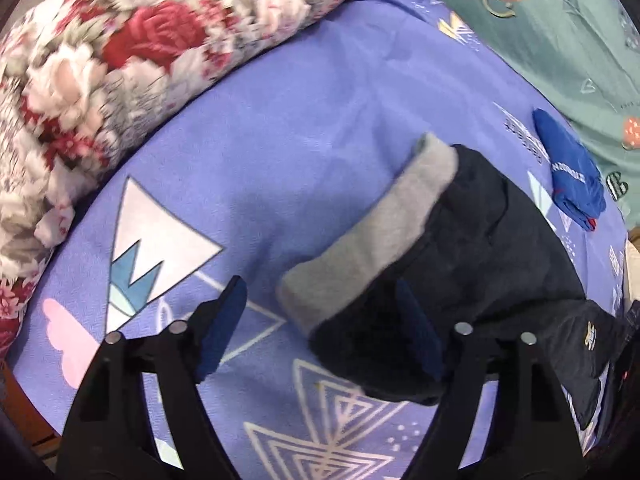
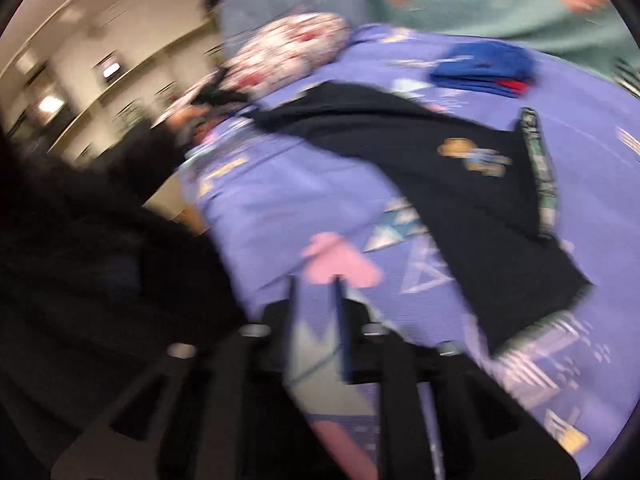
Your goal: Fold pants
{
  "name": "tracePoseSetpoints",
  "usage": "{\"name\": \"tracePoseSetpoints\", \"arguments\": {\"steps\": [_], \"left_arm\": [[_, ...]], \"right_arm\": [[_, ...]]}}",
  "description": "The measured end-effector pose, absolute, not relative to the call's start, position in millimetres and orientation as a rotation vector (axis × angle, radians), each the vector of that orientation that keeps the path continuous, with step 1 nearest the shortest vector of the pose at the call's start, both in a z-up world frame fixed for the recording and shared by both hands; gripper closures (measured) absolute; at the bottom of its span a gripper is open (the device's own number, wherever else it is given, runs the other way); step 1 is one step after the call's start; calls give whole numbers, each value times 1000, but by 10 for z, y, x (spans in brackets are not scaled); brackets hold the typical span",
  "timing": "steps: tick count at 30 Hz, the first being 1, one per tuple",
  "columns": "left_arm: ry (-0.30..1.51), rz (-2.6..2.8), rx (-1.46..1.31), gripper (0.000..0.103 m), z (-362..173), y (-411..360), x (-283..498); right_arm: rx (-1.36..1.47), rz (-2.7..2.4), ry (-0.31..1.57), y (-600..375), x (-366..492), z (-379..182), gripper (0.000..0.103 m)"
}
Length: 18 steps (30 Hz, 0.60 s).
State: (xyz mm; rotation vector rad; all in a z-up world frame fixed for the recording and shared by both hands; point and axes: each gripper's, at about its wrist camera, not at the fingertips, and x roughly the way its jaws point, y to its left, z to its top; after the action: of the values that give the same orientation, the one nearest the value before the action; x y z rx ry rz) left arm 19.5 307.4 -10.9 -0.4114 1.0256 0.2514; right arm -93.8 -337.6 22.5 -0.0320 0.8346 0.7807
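Pants (image 1: 480, 248), dark w/ a grey fleece lining (image 1: 372, 232) turned out at one end, lie on the purple bed sheet (image 1: 300, 128) in front of both grippers. Left wrist view shows that lined end close up; right wrist view is blurred but shows more of the length, incl. a small yellow logo (image 2: 472, 156) and a checked strip (image 2: 540, 168) along the far edge. Behind the pants, a floral blanket (image 1: 120, 60) is bunched up beyond the left gripper (image 1: 320, 324), to its left side, and a green printed cover (image 1: 560, 32) lies further back. A folded blue garment (image 1: 572, 176) sits on the sheet beyond the pants, apart from them.

Left gripper's jaws stand wide apart; its right finger is over the pants' near corner, the left finger over bare sheet, no pinch on the cloth.

Right gripper (image 2: 318, 312) hangs over bare sheet, pants ahead and to its right. Its jaws are a bit apart w/ only sheet seen between them. Only this view shows a room w/ shelves (image 2: 80, 80) at left.
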Motion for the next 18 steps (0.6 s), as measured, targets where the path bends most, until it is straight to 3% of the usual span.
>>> {"name": "tracePoseSetpoints", "arguments": {"steps": [1,2,5,12,13,16,18], "left_arm": [[1032,242,-403,20,-95,3016,231],[1041,229,-389,19,-91,2939,270],[1054,226,-315,10,-93,2669,380],[1064,233,-302,10,-101,2664,225],[1064,237,-308,10,-96,2696,183],[1062,255,-318,10,-92,2783,100],[1055,262,-326,10,-68,2840,56]], "right_arm": [[-47,669,789,-3425,-845,265,9],[-55,601,752,-3462,-752,297,3],[-77,460,747,-3453,-258,260,3],[37,343,922,-3277,973,-259,5],[40,335,942,-3233,1085,-335,13],[30,319,1011,-3130,1329,-531,52],[38,365,1007,-3111,1300,-516,69]]}}
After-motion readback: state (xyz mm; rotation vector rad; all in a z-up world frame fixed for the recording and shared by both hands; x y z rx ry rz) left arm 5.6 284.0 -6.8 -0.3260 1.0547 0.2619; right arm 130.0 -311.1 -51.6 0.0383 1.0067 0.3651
